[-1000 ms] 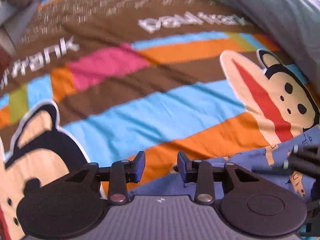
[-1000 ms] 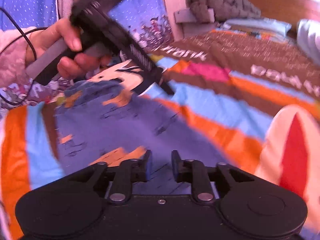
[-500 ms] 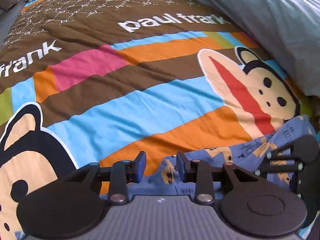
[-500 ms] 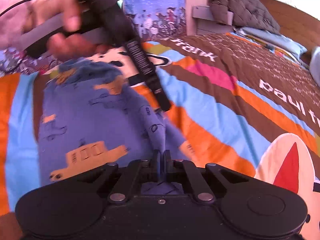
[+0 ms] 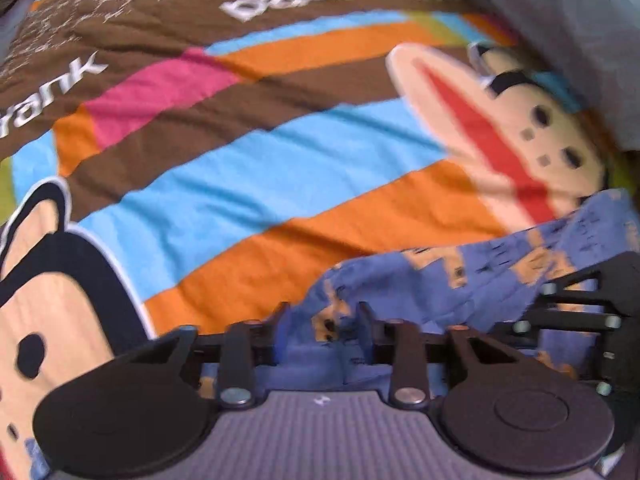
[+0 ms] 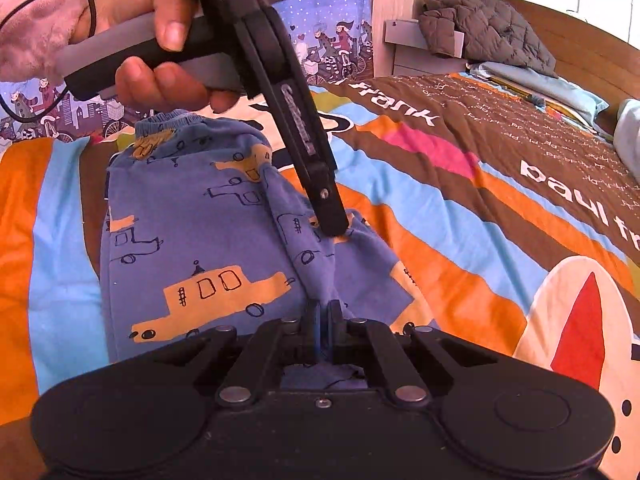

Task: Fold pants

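Blue pants with orange vehicle prints lie on the striped bedspread. My right gripper is shut on a raised fold of the pants. My left gripper is open, its fingers straddling a bunched part of the pants. In the right wrist view the left gripper comes down from above, its tip pressed into the same raised fold. The right gripper also shows at the right edge of the left wrist view.
A grey quilt lies along the far right of the bed. A dark jacket sits on a nightstand by the wooden headboard. A patterned blue curtain hangs behind. The person's hand holds the left gripper's handle.
The left gripper has moved down onto the pants, so cloth now sits between its open fingers. The right gripper, open a second ago, stays shut on the fold and has lifted it.
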Available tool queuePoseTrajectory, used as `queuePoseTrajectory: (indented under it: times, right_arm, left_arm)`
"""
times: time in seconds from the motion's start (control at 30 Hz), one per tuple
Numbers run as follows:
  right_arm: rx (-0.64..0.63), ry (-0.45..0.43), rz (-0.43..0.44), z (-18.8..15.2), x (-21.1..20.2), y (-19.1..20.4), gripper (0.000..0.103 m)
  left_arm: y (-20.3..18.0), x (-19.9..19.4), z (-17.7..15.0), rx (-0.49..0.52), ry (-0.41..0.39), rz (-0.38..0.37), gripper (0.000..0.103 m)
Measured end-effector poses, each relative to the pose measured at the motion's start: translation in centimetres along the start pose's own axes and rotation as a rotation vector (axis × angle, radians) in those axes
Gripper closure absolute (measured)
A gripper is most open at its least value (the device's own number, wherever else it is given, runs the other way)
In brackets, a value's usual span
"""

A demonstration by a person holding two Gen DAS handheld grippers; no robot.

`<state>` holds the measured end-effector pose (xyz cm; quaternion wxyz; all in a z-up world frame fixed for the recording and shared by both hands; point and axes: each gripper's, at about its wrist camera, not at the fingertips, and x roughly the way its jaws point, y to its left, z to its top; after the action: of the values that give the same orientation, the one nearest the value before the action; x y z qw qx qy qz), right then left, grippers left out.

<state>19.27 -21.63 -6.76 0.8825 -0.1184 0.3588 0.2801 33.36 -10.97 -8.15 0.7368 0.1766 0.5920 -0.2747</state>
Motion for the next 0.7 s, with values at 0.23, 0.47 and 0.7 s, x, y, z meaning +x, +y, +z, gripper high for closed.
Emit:
queuePoseTrajectory:
  times: [0.23,0.47,0.7]
  right_arm:
    - [0.011,-0.033,-0.03,0.1,-0.3,-0.1,0.101]
    - [0.062,-0.079,-0.148,0.5,-0.8,-1.2,0.085]
    - [0.144,-0.027,-0.082,0.2,-0.4,-2.5,0.084]
  left_arm:
    - [-1.2,-1.6,0.6,0.039,-0.068,0.064,0.101]
    - [-0.9,-1.7,2.4,0.038,-0.14,0.104,0.101]
    - [0.5,2.5,2.3,-0.066,-0.19,0.125,0.101]
